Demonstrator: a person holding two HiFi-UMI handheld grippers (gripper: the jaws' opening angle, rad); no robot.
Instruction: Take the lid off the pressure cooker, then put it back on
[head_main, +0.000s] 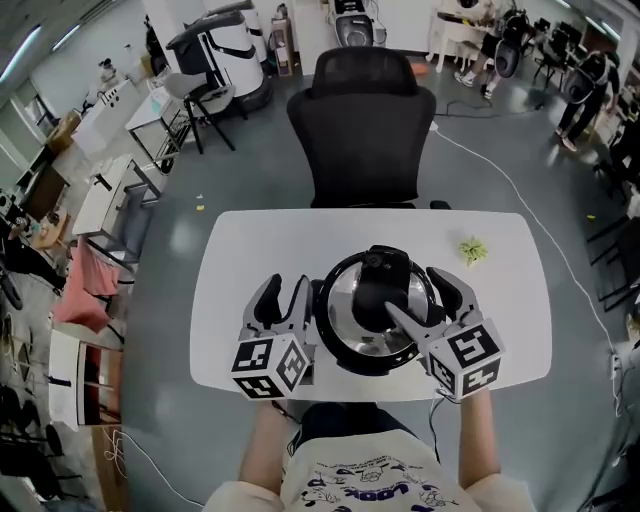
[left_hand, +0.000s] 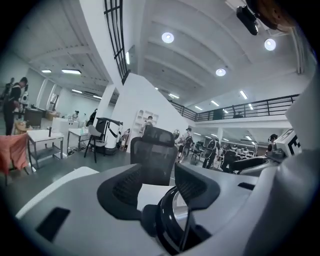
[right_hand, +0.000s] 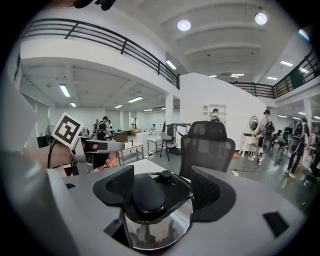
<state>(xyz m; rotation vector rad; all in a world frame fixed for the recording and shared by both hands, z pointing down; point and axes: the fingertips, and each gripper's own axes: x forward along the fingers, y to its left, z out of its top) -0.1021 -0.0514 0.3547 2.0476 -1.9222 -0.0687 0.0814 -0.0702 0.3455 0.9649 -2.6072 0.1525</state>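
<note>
Left gripper (head_main: 287, 286), lower centre of the head view, stands wide and empty just left of the cooker (head_main: 345, 345). Right gripper (head_main: 413, 291) is spread wide, with the black lid handle (right_hand: 145, 192) between its jaws, unclamped. Lid (head_main: 347, 298) sits on the cooker, mid-table (head_main: 250, 240); chair (head_main: 365, 120) beyond.

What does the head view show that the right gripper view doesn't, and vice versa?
Head view only: a small green thing on the table, and the person's shirt.
Right gripper view only: ceiling lights and a mezzanine railing.
Both: the pressure cooker with its lid on, the black office chair, and the white table.
</note>
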